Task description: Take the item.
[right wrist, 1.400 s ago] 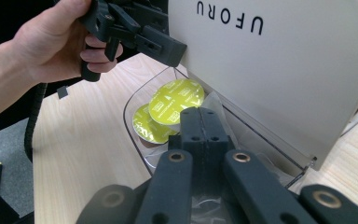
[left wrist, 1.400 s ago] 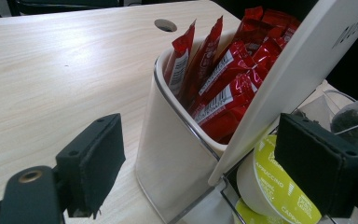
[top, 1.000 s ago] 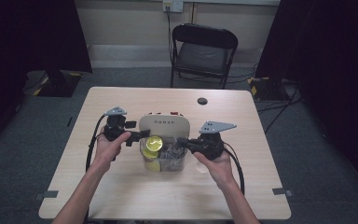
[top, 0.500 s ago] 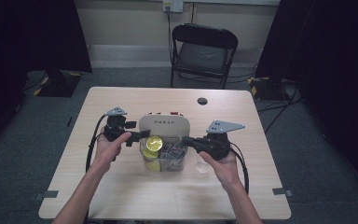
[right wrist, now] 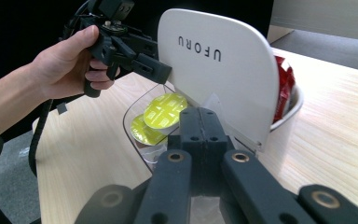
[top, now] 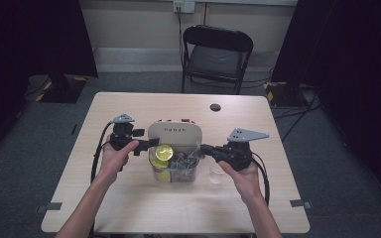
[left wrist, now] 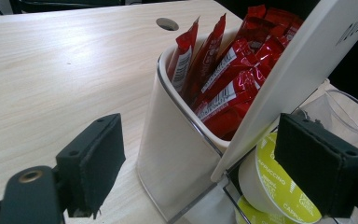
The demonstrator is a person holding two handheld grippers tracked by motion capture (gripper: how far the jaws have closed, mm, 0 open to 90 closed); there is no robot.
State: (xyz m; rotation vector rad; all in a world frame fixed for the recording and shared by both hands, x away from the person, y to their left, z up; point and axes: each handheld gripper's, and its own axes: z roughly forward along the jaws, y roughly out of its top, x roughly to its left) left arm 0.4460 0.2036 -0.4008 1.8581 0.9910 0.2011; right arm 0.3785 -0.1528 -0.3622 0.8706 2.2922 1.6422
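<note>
Wooden table (top: 129,198), mid-surface: white UFORU capsule organiser (top: 174,135), lid raised, red sachets (left wrist: 223,79) behind. Clear bin (top: 174,171) holds yellow cappuccino capsules (right wrist: 164,110). Left gripper (left wrist: 214,172) spread around the organiser's corner. Right gripper (right wrist: 199,122) pressed together above the bin.

Raised white lid (top: 174,133) over the capsule bin (top: 176,168); bare table (top: 129,198) around.

Lighting even and overhead on the table (top: 129,208), surroundings dark toward left and right frame edges; high view soft, glare patch upper left of left gripper view, nearest jaws slightly blurred.
</note>
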